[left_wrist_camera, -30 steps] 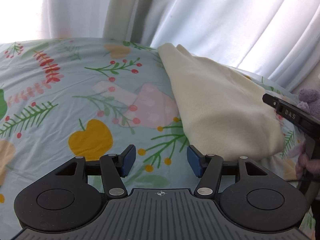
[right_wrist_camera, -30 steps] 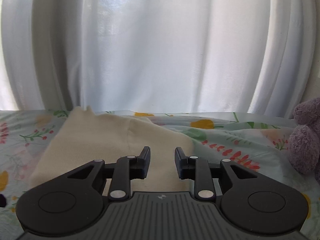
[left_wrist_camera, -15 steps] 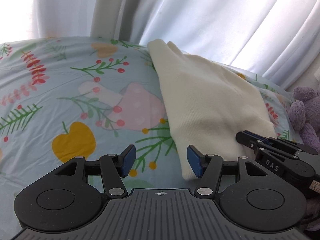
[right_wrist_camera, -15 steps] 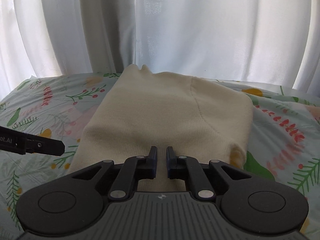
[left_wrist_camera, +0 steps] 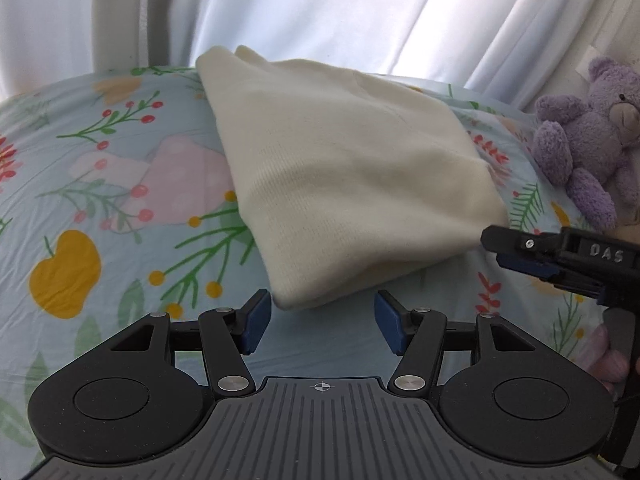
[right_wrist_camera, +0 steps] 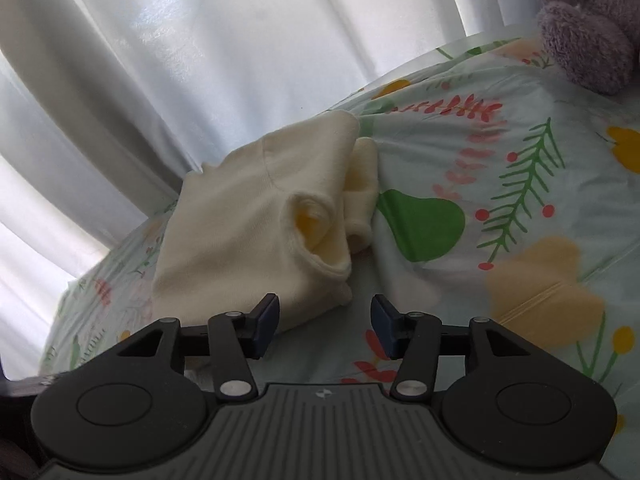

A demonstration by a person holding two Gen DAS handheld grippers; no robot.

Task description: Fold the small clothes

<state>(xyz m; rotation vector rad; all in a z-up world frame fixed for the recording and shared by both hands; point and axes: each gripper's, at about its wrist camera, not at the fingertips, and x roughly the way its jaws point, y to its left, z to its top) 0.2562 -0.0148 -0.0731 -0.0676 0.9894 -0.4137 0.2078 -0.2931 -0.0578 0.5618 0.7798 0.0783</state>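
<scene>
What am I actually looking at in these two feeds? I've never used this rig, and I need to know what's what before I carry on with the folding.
Each feed comes from a camera on a handheld two-finger gripper, looking forward along its fingers; a person holds one in each hand. The black shape with blue pads at the bottom of each feed is that gripper itself. The left gripper is open with nothing between its pads. The right gripper has just been opening and also holds nothing; it shows from the side in the left feed too. On the floral bedsheet lies a cream knit garment, partly folded. A purple teddy bear sits at the right, with white curtains behind.
</scene>
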